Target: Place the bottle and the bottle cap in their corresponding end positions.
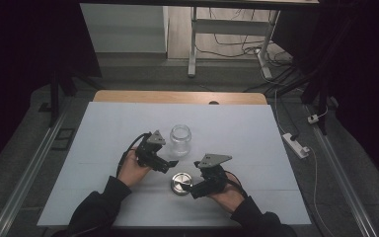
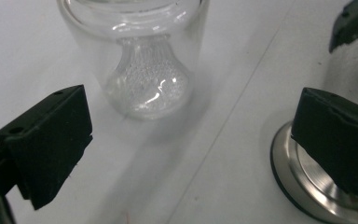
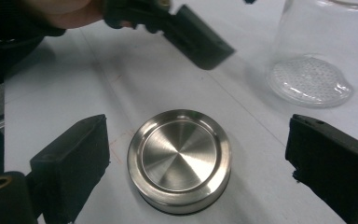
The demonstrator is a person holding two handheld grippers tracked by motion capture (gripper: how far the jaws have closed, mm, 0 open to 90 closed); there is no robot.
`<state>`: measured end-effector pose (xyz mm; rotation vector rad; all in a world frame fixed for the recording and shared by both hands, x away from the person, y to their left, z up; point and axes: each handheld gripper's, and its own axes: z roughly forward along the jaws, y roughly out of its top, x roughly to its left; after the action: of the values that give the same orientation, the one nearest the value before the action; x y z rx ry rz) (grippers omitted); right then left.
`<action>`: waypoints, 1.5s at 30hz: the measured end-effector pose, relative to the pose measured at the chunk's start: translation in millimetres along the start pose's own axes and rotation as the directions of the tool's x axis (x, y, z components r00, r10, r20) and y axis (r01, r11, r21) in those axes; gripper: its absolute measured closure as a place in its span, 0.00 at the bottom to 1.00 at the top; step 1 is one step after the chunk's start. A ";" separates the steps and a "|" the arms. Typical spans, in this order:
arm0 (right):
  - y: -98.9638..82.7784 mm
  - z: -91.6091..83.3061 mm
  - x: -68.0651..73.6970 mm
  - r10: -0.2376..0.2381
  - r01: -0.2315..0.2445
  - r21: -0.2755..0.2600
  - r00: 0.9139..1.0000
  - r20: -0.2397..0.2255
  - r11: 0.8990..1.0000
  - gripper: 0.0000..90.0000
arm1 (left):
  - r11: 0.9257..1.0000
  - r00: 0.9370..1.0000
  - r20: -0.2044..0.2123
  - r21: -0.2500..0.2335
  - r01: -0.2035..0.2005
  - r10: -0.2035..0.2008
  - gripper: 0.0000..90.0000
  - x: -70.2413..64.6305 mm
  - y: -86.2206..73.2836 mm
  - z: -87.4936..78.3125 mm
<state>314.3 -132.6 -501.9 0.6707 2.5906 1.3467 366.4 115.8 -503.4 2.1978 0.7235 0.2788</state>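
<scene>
Lid off, jar open, both grippers empty.

The lid (image 3: 179, 159), a round disc of brushed steel, is laid flat on the white table (image 1: 103, 197) between the spread jaws of the right gripper (image 3: 196, 158); nothing is pressed. The clear glass jar (image 2: 140, 56) is left upright just behind, uncapped. The left gripper (image 2: 191, 140) is held wide open, empty, near the jar.

Lab-like recording room, black curtains (image 1: 24, 59), white-covered table (image 1: 128, 108), floor cables (image 1: 237, 47)
</scene>
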 end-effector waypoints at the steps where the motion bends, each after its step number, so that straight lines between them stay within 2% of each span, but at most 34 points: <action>1: 0.2 -0.7 -0.2 -0.001 0.001 0.002 1.000 0.004 1.000 0.07 | 1.000 1.000 0.001 -0.001 0.003 -0.003 0.00 -1.1 -1.0 -2.7; 11: 0.5 -8.0 -0.8 -0.007 0.008 -0.003 1.000 0.019 1.000 0.06 | 0.999 1.000 0.019 -0.030 0.015 -0.014 0.00 -15.6 -10.1 -24.6; 27: -2.3 -14.9 -0.2 -0.011 0.011 0.008 1.000 0.024 1.000 0.02 | 0.999 0.998 0.058 -0.043 0.031 -0.028 0.00 -37.5 -29.0 -48.1; 35: -3.6 -22.2 -1.5 -0.011 0.011 0.013 0.999 0.041 1.000 0.00 | 0.998 0.997 0.073 -0.047 0.039 -0.036 0.00 -47.3 -38.2 -64.1; 45: -9.2 -40.4 -4.2 0.005 -0.005 0.005 0.998 0.070 1.000 0.00 | 0.995 0.996 0.049 -0.058 0.081 -0.079 0.00 -52.1 -59.1 -88.8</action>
<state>301.9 -169.0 -485.9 0.7127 2.5400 1.2943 263.0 171.7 -486.8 2.1061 0.7658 0.2051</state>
